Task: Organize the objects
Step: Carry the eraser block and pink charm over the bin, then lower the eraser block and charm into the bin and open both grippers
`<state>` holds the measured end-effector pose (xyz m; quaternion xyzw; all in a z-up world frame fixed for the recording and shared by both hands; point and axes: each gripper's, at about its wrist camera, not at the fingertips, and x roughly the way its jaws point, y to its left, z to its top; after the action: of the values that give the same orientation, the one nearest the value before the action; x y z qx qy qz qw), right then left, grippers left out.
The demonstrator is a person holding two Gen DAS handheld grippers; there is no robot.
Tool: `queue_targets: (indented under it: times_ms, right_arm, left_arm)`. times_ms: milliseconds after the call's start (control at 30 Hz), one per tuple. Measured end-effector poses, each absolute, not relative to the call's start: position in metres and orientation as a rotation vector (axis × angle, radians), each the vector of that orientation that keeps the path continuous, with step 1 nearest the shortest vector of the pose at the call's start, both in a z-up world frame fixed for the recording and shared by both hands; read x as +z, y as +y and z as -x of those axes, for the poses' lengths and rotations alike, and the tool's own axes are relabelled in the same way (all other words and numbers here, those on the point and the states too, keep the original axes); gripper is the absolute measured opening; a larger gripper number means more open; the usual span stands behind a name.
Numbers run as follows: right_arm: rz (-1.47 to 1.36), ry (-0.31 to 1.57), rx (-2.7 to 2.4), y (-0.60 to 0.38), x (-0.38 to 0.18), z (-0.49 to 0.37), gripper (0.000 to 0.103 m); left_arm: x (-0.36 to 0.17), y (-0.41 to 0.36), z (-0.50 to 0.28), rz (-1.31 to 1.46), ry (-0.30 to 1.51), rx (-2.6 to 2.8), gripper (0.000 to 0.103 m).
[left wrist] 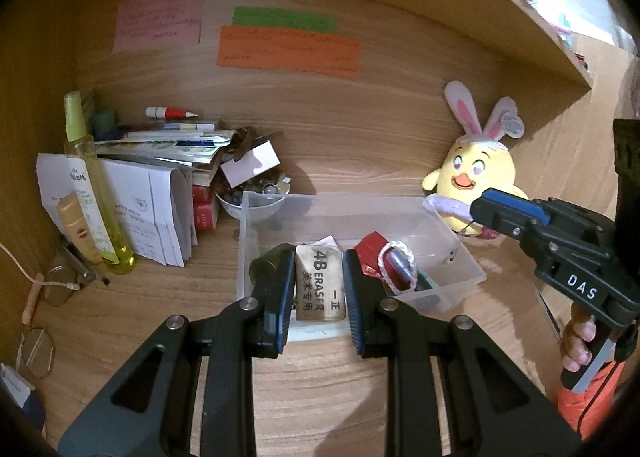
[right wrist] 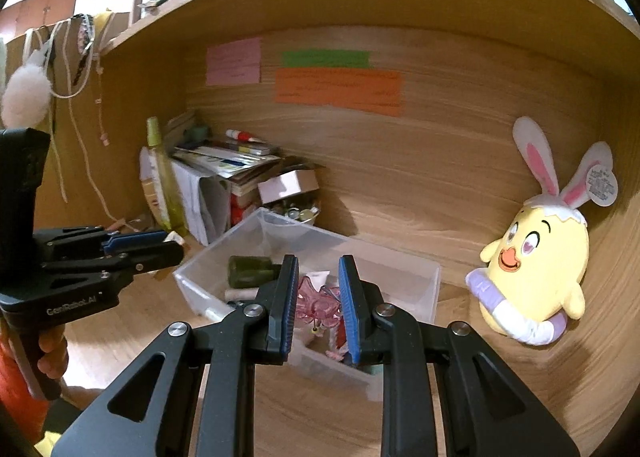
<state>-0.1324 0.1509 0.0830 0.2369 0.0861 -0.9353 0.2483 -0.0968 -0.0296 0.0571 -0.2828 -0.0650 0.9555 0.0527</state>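
Observation:
My left gripper [left wrist: 320, 281] is shut on a tan 4B eraser [left wrist: 320, 285], held just in front of a clear plastic box [left wrist: 460, 257]. The box holds a dark green bottle [left wrist: 264, 265], a red thing [left wrist: 372, 249] and a white cord loop [left wrist: 396, 265]. Over that same box [right wrist: 400, 277], my right gripper [right wrist: 319, 297] has its pads narrowly apart, closed on a pink clear hair clip [right wrist: 320, 307]. The green bottle [right wrist: 250, 271] lies in the box's left part. Each gripper appears in the other's view: the right gripper [left wrist: 480, 209] and the left gripper [right wrist: 176, 247].
A yellow chick plush with rabbit ears [right wrist: 536, 265] leans on the right wall. At back left stand a stack of books and papers [left wrist: 160, 161], a yellow spray bottle [left wrist: 92, 177] and a bowl of trinkets [left wrist: 256, 197]. Glasses [left wrist: 60, 285] lie at the left. A shelf runs overhead.

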Motion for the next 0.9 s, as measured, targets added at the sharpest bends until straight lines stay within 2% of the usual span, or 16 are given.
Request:
queue_targets:
  times_ms: [467,900]
  right_arm:
    - [-0.869,0.154,-2.523,0.158,0.034,0.19,0.019]
    - [-0.978,0.213,-2.504,0.148,0.007,0.2,0.019]
  left_arm:
    - [0.031,-0.028,0.141,0.976,-0.196,2.897,0.024]
    - [0.012,-0.016,0.16,1.014,-0.131,2.893,0.024]
